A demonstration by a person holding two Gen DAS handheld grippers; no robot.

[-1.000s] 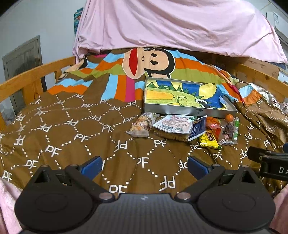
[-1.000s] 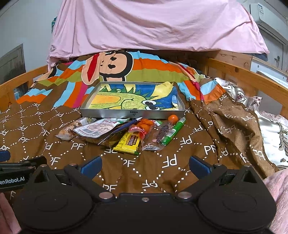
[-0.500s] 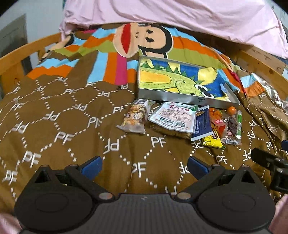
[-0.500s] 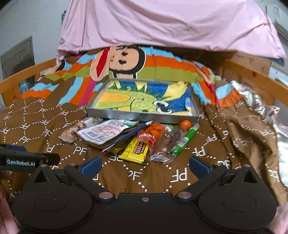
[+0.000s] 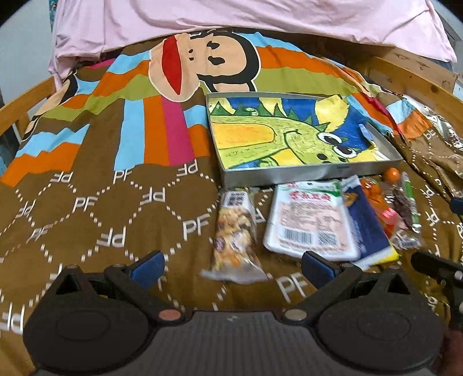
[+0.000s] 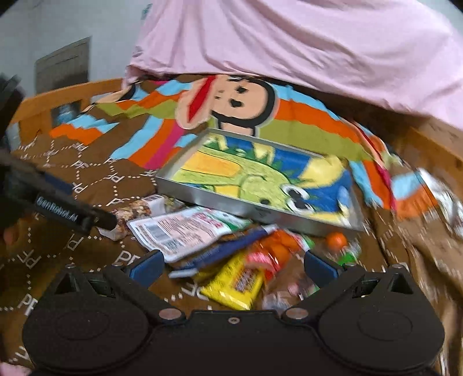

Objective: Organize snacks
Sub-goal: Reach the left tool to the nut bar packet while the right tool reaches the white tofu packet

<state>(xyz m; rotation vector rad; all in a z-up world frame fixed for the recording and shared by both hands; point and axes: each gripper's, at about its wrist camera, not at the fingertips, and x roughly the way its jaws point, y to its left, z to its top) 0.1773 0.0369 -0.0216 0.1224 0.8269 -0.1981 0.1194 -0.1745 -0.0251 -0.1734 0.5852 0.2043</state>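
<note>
1. While both sets of jaws stand apart and hold nothing, left gripper (image 5: pixel 233 264) faces the nut packet (image 5: pixel 234 231); right gripper (image 6: pixel 231 266) is over the yellow bar (image 6: pixel 234 285).
2. Tray (image 5: pixel 312 173) has no snacks in it; all snacks lie on the bed (image 5: pixel 101 217) just in front of it.
3. Nothing sorted yet.

A brown "PF" quilt (image 5: pixel 95 208) with a cartoon monkey (image 5: pixel 202 55) covers the bed; a pink sheet (image 5: pixel 231 20) drapes behind, wooden rails (image 5: pixel 405 75) alongside.
</note>
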